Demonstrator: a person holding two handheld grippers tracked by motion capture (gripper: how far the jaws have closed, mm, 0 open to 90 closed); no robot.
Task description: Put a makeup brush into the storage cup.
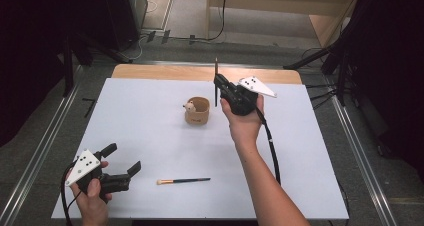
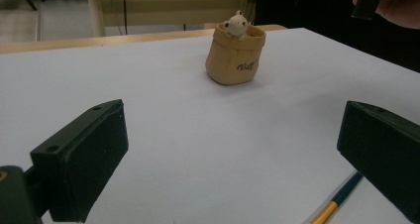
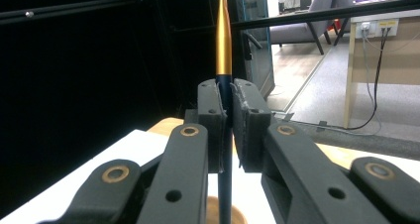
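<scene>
Right gripper [image 1: 218,81]: raised above the far half of the worktop [image 1: 150,116], jaws clamped tight on a brush.
Held brush [image 1: 216,88]: upright between the right jaws, gold ferrule [image 3: 224,40] rising above them, dark handle running down below them; its tip is cut off at the top of the right gripper view.
Holder [image 1: 197,111]: a tan bag-shaped pot with a small pale animal figure [image 2: 234,25] on its rim, standing on the worktop just beside and below the right jaws, toward the person's left; the brush's lower end seems to hang near its rim rather than inside it, though the high view is too coarse to be sure.
Left gripper [image 1: 122,158]: resting low at the near left corner, jaws wide apart with nothing between them.
Second brush [image 1: 183,180]: lying flat on the worktop just beyond the left jaws, to their right, bristles pointing towards them.
</scene>
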